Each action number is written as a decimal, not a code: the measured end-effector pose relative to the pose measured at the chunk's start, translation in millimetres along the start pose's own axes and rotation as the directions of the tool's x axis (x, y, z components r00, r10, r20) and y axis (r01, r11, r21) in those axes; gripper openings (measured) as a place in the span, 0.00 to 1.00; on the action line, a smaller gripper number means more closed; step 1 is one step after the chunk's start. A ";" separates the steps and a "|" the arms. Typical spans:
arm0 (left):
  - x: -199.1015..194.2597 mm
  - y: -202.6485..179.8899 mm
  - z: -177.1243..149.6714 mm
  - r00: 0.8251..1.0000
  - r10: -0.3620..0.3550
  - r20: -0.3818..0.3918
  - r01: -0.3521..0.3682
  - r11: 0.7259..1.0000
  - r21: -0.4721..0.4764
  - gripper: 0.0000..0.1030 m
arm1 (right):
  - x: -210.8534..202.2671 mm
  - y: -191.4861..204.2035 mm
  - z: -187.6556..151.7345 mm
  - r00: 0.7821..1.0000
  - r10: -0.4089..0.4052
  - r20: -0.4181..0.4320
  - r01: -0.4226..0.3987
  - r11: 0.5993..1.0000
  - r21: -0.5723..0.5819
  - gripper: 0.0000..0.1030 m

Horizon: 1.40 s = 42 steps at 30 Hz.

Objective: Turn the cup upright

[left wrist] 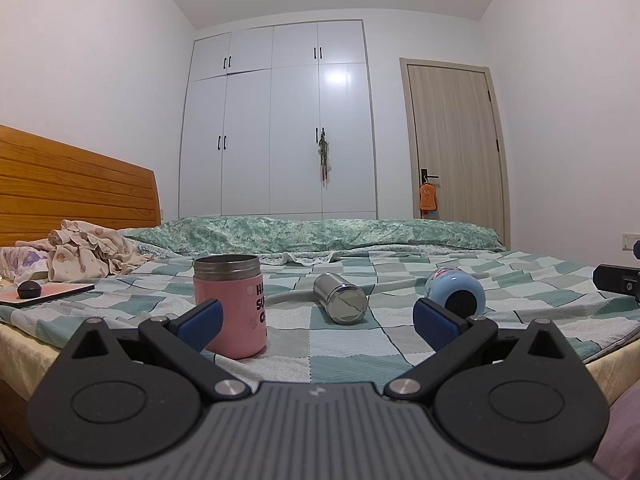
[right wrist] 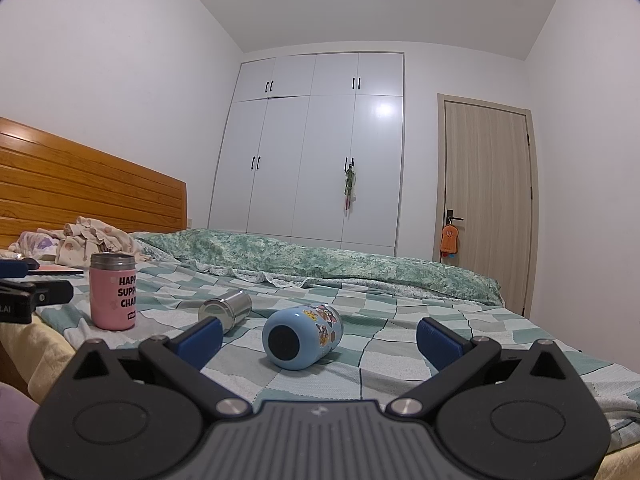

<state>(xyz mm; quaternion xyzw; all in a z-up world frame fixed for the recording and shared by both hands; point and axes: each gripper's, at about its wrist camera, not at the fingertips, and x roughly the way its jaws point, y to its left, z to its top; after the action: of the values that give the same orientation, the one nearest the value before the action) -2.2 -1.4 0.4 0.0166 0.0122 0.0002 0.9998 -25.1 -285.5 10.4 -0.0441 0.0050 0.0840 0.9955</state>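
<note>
Checked green bedding covers the bed (right wrist: 420, 344) where the cups sit. Nearest my right gripper (right wrist: 319, 340) the blue cup (right wrist: 302, 338) lies on its side, base toward me, long axis running away and slightly right. Left of it the steel cup (right wrist: 226, 312) also lies on its side, base toward me. The pink cup (left wrist: 230, 306) stands upright, just beyond my left gripper's (left wrist: 319, 320) left finger. Both grippers sit low and level over the bed's near edge, jaws spread wide, holding nothing.
</note>
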 end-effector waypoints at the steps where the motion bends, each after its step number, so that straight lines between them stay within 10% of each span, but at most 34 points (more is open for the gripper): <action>1: -0.1 -0.1 0.0 1.000 0.000 0.000 0.000 1.000 0.000 1.00 | 0.0 0.0 0.0 1.000 0.000 0.000 0.000 1.000 0.000 1.00; 42: -0.1 0.1 -0.2 1.000 0.001 0.001 -0.001 1.000 0.000 1.00 | 2.9 3.0 -0.7 1.000 0.000 -0.001 0.000 1.000 -0.003 1.00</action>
<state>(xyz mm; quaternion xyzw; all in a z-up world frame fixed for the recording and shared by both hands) -2.2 -1.3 0.2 0.0167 0.0117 0.0005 0.9998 -22.8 -282.1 9.3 -0.0455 0.0055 0.0840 0.9954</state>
